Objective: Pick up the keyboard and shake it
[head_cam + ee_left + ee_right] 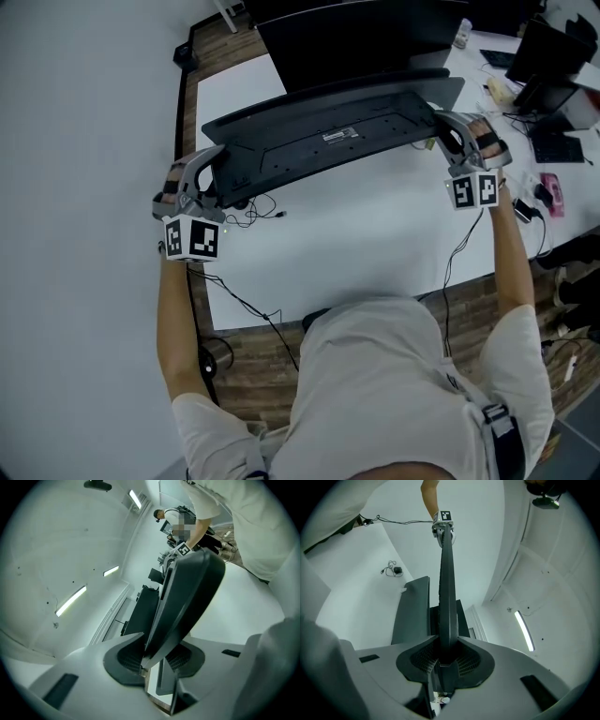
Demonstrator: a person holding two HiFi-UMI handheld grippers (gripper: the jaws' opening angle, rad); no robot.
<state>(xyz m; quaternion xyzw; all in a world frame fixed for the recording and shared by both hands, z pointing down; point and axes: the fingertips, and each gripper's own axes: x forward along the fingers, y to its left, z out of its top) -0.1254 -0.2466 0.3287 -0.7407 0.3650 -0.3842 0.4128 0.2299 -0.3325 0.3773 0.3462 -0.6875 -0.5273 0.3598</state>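
Pinched at one short end by the left hand-held gripper (212, 184), at the other by the right hand-held gripper (448, 133): keyboard (328, 141), underside up, spanning between them, clear of the desk (366, 248) below. Gripped at both ends, likely for balance and leverage in shaking.

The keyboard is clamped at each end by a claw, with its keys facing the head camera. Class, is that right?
Not quite. The keyboard is clamped at each end, by the left claw and the right claw, but it is the flat underside, with its label, that faces the head camera, not the keys. The head view shows this.
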